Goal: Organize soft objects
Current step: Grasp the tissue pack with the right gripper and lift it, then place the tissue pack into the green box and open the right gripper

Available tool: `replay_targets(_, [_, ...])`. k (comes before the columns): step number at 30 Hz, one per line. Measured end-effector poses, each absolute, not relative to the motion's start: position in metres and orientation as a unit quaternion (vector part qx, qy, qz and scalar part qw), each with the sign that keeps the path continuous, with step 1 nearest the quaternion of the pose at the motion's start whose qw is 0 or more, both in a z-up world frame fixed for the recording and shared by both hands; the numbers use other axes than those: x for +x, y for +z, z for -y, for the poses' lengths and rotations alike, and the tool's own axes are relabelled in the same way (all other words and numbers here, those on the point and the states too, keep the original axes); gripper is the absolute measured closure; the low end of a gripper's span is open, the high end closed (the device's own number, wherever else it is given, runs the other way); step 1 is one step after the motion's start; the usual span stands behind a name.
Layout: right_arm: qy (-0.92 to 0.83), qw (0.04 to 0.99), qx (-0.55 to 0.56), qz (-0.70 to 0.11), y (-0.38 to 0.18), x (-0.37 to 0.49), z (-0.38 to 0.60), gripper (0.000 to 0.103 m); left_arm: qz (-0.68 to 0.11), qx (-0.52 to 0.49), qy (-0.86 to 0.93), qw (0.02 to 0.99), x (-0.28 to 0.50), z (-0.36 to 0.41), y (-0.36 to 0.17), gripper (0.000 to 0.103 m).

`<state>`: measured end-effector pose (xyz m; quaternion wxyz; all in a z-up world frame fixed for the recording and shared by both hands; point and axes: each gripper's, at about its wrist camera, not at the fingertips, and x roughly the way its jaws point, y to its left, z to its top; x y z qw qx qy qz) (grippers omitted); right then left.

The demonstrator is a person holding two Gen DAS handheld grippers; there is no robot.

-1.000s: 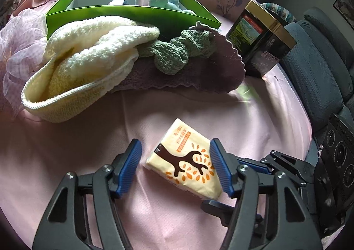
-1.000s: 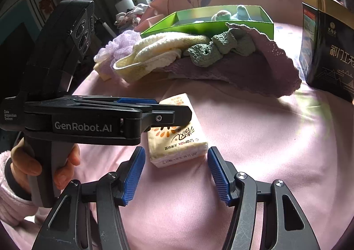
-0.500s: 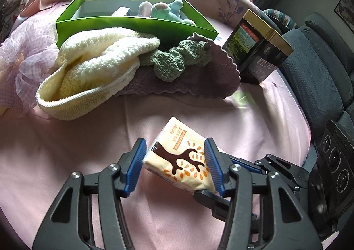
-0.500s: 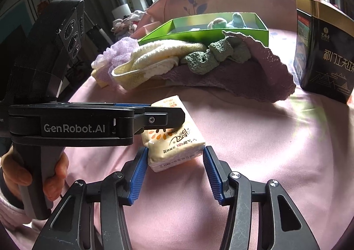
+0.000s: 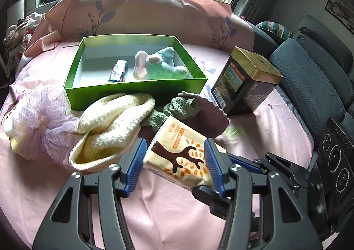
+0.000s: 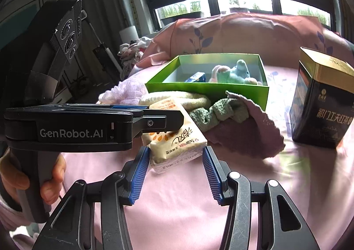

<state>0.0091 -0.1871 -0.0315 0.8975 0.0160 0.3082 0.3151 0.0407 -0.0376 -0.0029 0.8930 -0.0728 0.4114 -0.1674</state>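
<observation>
Since a second ago you have lifted the tissue pack clear of the pink sheet, with both tools raised along with it. Working down by size: the sheet covers the round table, and at its far side sits the green box, holding a pastel plush toy and a small blue packet. To the right of the box stands a dark tea tin with a gold top. Just in front of the box lie the cream knit hat, the mauve knit cloth, the green knit piece and, to the left, a lilac mesh puff. Your left hand-held gripper is clamped on the pack's two long sides, its blue pads pressed into the wrapper. Your right hand-held gripper pinches the pack's near end crosswise. The pack hangs tilted between the two, above the sheet and in front of the knit pile.
</observation>
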Motion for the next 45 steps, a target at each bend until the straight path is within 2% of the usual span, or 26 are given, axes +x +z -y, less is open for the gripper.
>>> replay_targets(20, [0.322,0.915,0.008,-0.243,0.017,0.111,0.165,0.051,-0.37,-0.079,-0.142,0.915,0.143,0.012,0.054,0.051])
replay_targets(28, [0.321,0.91,0.017,-0.263,0.009,0.161,0.154,0.051,-0.387,-0.081,-0.123,0.91,0.195,0.004,0.044,0.051])
replay_targets(37, [0.281,0.906,-0.01,-0.316,-0.011,0.203,0.128,0.051,-0.433,-0.078,-0.094,0.893,0.237,0.005,0.009,0.05])
replay_targets(40, [0.266,0.906,-0.011,-0.328,-0.014,0.209,0.13,0.051,-0.443,-0.08,-0.079,0.89,0.244,-0.002,0.004,0.045])
replay_targets(43, [0.251,0.912,-0.012,-0.325,-0.012,0.205,0.141,0.05,-0.443,-0.088,-0.062,0.89,0.241,-0.017,0.006,0.014])
replay_targets(44, [0.25,0.912,-0.006,-0.325,-0.011,0.202,0.147,0.048,-0.44,-0.093,-0.058,0.891,0.239,-0.022,0.007,0.008])
replay_targets(45, [0.247,0.912,-0.001,-0.326,-0.01,0.199,0.153,0.043,-0.44,-0.098,-0.054,0.891,0.236,-0.027,0.009,0.006])
